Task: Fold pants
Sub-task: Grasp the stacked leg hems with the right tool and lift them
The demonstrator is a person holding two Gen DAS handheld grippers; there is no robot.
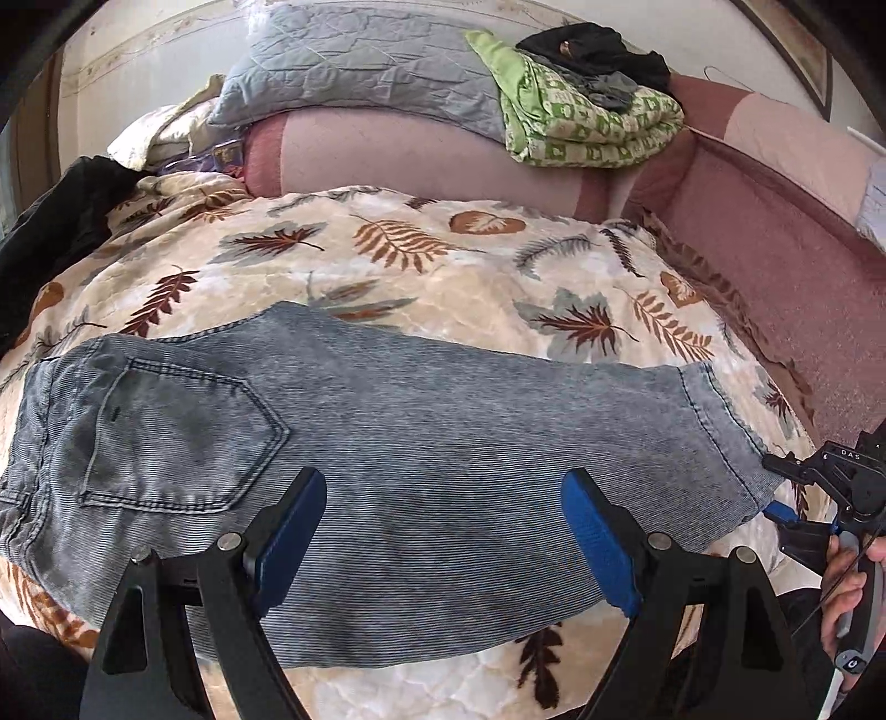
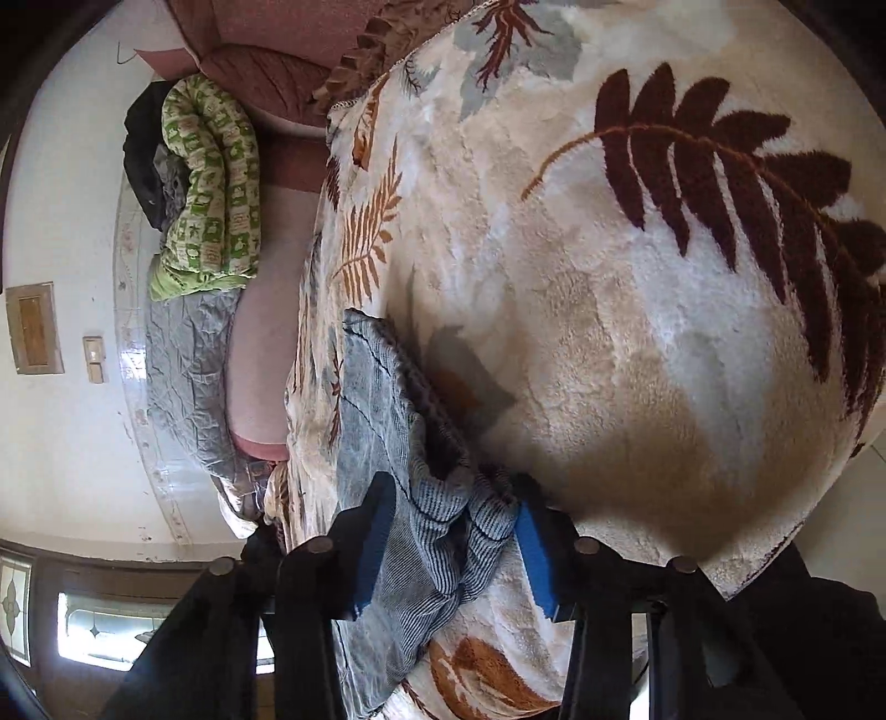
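Note:
Grey-blue denim pants [image 1: 421, 437] lie flat on a leaf-print blanket [image 1: 443, 260], folded lengthwise, back pocket at the left and leg hems at the right. My left gripper [image 1: 443, 498] is open, its blue pads hovering over the middle of the legs. My right gripper [image 1: 786, 498] sits at the hem end on the right. In the right wrist view the right gripper [image 2: 454, 526] is open, its blue pads on either side of the bunched hem of the pants [image 2: 421, 531], not closed on it.
A pink headboard cushion [image 1: 421, 160] runs behind the blanket. On it lie a grey quilted pillow [image 1: 354, 66], a green patterned quilt [image 1: 587, 122] and dark clothes [image 1: 592, 50]. A black garment [image 1: 61, 221] lies at the far left.

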